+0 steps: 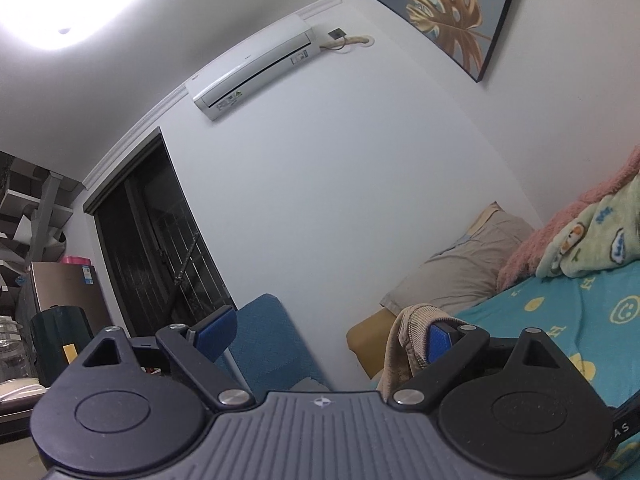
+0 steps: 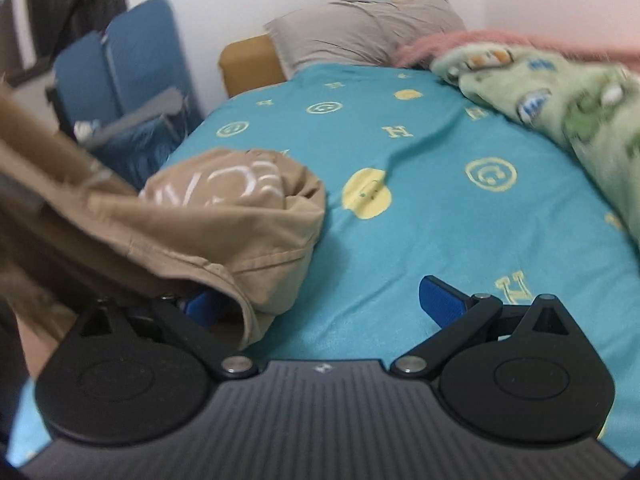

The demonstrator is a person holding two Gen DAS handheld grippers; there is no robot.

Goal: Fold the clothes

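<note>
**Tan garment draped over both open claws above the bed**

Turquoise smiley-print bedsheet [image 2: 440, 232] fills the right view. Right gripper [image 2: 324, 304] gapes wide, gripping nothing; the tan cotton garment [image 2: 240, 232] drapes over its left finger near the bed's left edge. Left gripper [image 1: 324, 332], also wide, has tan ribbed fabric [image 1: 412, 320] hanging over its right finger.

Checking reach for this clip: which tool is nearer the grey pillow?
Hard to call. The grey pillow lies far up the bed from the right tool; the left tool, raised and tilted upward, views it similarly distant.
</note>
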